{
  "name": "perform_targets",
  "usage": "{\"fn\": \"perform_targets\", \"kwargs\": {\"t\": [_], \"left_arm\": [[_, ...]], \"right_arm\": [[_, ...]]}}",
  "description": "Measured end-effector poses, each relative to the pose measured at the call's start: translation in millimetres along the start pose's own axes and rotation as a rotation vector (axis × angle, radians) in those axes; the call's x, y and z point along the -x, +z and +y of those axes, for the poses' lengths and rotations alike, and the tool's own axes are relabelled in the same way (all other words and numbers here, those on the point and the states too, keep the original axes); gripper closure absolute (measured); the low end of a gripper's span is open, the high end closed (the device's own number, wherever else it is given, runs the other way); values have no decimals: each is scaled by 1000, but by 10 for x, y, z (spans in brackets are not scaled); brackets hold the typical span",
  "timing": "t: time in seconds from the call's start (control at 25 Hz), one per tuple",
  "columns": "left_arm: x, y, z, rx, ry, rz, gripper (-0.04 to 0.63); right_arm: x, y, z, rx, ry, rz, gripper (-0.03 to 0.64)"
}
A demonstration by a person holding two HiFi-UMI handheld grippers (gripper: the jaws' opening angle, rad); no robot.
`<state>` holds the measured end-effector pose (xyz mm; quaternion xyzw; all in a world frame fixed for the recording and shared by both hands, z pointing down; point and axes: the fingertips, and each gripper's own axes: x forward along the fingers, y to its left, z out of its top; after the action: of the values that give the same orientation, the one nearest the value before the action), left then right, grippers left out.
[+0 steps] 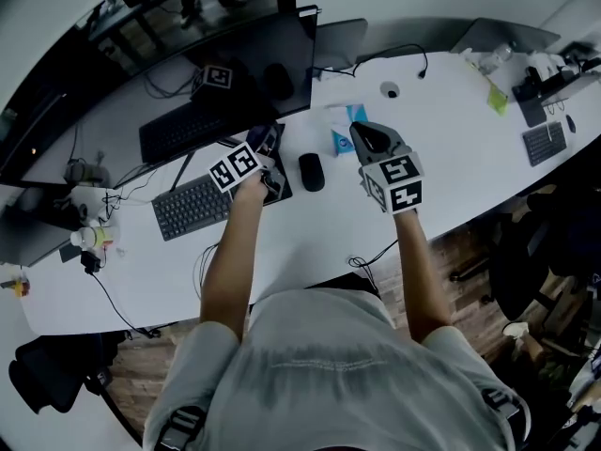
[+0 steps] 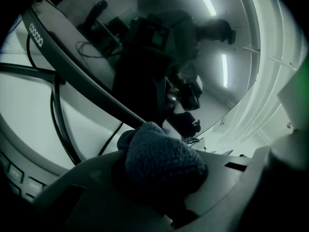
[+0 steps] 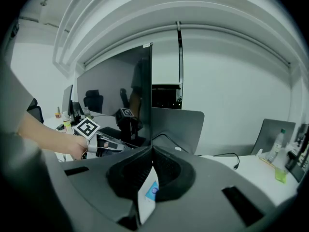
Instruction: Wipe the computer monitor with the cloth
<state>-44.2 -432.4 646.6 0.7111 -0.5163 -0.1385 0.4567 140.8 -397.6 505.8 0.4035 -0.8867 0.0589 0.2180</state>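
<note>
The dark monitor (image 1: 235, 45) stands at the back of the white desk (image 1: 451, 130). My left gripper (image 1: 268, 148) is shut on a dark blue cloth (image 2: 161, 158), held close under the monitor's lower edge (image 2: 82, 76). The glossy screen (image 2: 203, 57) mirrors the gripper. The right gripper view shows the screen (image 3: 116, 86) nearly edge-on, with my left gripper (image 3: 113, 146) at its base. My right gripper (image 1: 364, 134) hovers to the right of the monitor, shut on a thin white packet with a blue mark (image 3: 147, 195).
A black keyboard (image 1: 192, 207) and a black mouse (image 1: 311, 171) lie in front of the monitor. Blue-and-white packets (image 1: 340, 130) sit by my right gripper. Cables trail at the left, near small bottles (image 1: 89, 238). A laptop (image 1: 502, 36) and small keyboard (image 1: 545, 142) sit far right.
</note>
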Motion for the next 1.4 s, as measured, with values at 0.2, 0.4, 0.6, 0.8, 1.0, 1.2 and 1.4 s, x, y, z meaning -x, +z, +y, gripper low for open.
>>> {"fn": "perform_targets", "kwargs": {"t": [0.2,0.4,0.6,0.8,1.0,1.2,1.4], "left_arm": [[-304,-161,-243,1,-28,9,548],[-592,-318,-466,14,-67,26,548],[-837,-443,-676,68,-105,16,548],[-906,-409,-731,170,-105,-79,548],[-878,-299,-901,302,-147,-196,548],[-775,-66,-1204,345,-218,-286,548],[-614,188,-1564,335,-288,-335,548]], "right_arm": [[59,-81,-208,0,8,3,615],[152,-189,-398,-16,-10,8,615],[290,-307,-568,-40,-41,18,615],[430,-425,-685,-49,-72,33,615],[525,-460,-758,-50,-86,35,615],[550,-387,-699,-39,-84,21,615],[610,-279,-644,-34,-85,-1,615]]}}
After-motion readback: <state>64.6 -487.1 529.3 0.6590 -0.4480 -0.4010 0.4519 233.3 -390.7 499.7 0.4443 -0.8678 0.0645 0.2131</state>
